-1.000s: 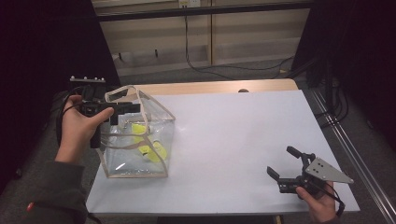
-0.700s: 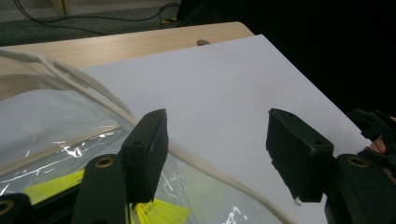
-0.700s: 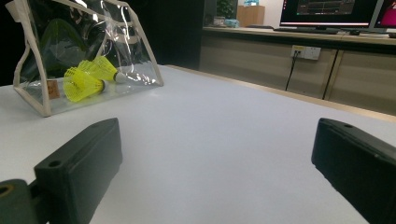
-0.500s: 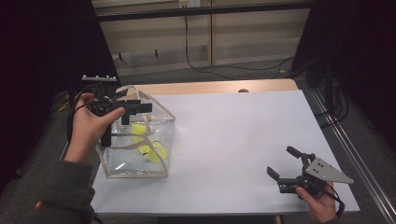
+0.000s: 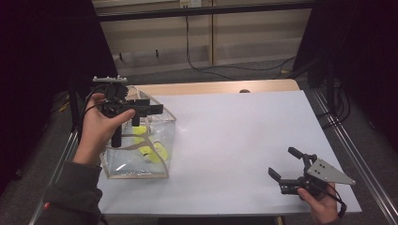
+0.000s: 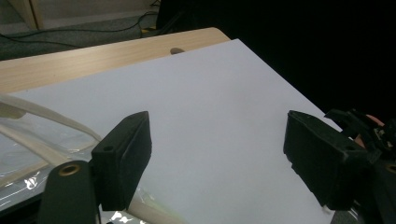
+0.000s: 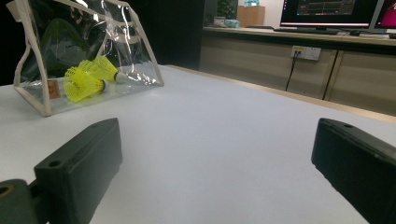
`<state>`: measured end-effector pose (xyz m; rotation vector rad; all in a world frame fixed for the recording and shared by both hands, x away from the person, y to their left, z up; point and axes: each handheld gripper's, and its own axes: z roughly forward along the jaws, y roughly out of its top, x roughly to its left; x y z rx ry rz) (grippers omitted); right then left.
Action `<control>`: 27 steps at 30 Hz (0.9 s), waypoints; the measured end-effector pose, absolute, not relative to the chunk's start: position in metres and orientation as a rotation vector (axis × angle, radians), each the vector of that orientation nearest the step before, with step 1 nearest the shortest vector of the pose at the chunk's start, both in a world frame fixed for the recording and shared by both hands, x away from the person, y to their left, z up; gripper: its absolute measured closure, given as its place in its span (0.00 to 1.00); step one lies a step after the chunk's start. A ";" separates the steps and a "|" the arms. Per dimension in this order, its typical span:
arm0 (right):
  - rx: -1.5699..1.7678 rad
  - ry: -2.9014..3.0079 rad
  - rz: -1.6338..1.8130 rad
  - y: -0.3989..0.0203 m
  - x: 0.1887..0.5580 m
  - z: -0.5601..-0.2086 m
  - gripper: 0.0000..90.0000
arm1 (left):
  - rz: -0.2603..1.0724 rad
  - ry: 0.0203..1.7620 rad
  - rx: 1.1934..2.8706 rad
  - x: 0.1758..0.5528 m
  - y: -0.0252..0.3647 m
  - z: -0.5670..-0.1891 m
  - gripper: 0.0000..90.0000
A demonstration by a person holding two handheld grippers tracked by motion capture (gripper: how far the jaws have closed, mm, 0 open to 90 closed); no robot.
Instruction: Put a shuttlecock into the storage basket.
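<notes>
A clear plastic bag (image 5: 141, 154) with beige trim stands at the table's left, holding yellow shuttlecocks (image 5: 151, 151). My left gripper (image 5: 156, 110) hovers over the bag's top and points right across the table. Its jaws have just been opening and nothing is between them. In the left gripper view the left gripper (image 6: 217, 158) stands open above the bag's rim (image 6: 32, 119). My right gripper (image 5: 283, 162) rests open near the table's front right corner, empty. From the right gripper (image 7: 215, 163) the bag (image 7: 42, 88) and shuttlecocks (image 7: 86, 80) show far off at left.
A white sheet (image 5: 234, 136) covers the table, with a bare wooden strip (image 5: 211, 87) along the back edge. Cabinets and floor cables (image 5: 197, 56) lie behind the table. A monitor (image 7: 327, 11) stands on a far counter.
The left hand has carried its gripper rightward from the bag's left rim to above the bag, and its jaws have spread wider. The right gripper has stayed put.
</notes>
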<state>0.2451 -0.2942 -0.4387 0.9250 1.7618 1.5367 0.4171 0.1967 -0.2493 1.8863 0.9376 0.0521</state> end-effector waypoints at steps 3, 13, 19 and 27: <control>0.925 1.759 1.537 -0.294 0.245 -0.439 0.02 | 0.053 0.928 1.895 0.415 0.193 -0.249 0.24; 0.927 1.761 1.541 -0.294 0.245 -0.439 0.02 | 0.020 0.893 1.886 0.407 0.180 -0.252 0.21; 0.925 1.760 1.541 -0.294 0.245 -0.439 0.02 | 0.011 0.862 1.889 0.402 0.173 -0.256 0.19; 0.924 1.760 1.540 -0.294 0.245 -0.439 0.02 | -0.004 0.846 1.890 0.398 0.164 -0.264 0.17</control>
